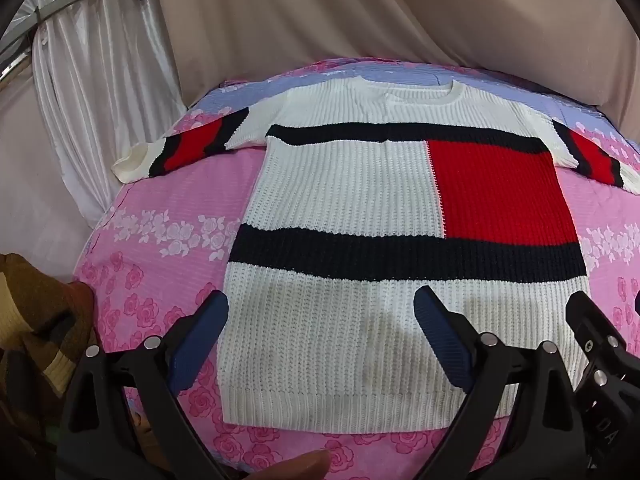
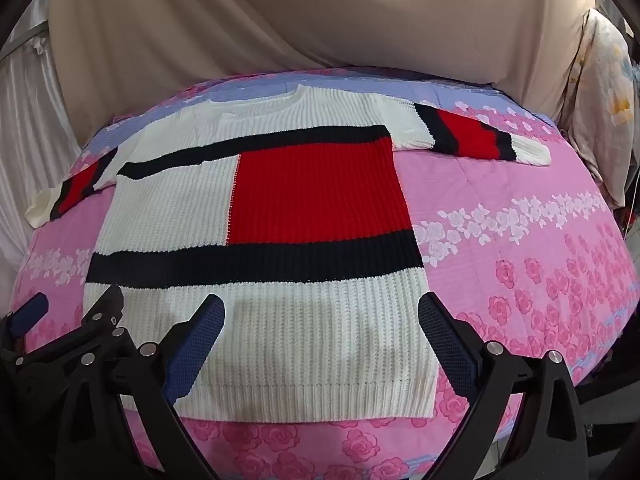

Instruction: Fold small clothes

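A white ribbed knit sweater with black bands and a red block lies flat on the pink floral bedcover, hem toward me, both sleeves spread out sideways. My left gripper hovers open above the hem's left half, nothing between its blue pads. The right gripper hangs open over the hem's right half of the sweater, also holding nothing. Each gripper shows at the edge of the other's view: the right one at lower right, the left one at lower left.
Beige and white curtains hang behind the bed. A brown patterned cloth lies at the left edge in the left wrist view. A pale floral fabric bundle stands at the far right. A fingertip shows at the bottom.
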Demonstrator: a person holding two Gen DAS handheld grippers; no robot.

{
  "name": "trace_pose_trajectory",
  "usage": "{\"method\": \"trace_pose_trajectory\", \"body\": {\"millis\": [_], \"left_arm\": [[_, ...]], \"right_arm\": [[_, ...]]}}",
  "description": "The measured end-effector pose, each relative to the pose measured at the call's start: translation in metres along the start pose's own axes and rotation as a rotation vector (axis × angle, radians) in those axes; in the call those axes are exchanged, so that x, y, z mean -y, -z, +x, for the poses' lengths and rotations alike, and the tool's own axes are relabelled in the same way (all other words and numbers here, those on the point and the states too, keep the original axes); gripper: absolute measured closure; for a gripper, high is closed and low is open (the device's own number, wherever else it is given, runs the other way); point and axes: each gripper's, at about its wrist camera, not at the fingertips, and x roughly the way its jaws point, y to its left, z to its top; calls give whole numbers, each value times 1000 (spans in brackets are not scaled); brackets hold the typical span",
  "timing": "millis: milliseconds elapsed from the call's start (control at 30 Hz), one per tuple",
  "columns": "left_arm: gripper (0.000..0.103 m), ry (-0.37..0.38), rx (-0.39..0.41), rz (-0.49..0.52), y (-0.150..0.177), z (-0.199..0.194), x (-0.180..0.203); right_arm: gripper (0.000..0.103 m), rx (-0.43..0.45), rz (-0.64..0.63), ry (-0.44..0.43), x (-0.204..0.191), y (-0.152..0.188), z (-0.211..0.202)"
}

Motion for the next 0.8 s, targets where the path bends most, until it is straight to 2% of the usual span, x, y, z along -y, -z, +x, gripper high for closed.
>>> {"method": "trace_pose_trajectory", "body": {"millis": [800], "left_arm": [[11, 2, 1, 5, 2, 0, 0]], "right_arm": [[7, -5, 10, 0, 3, -4, 1]]}}
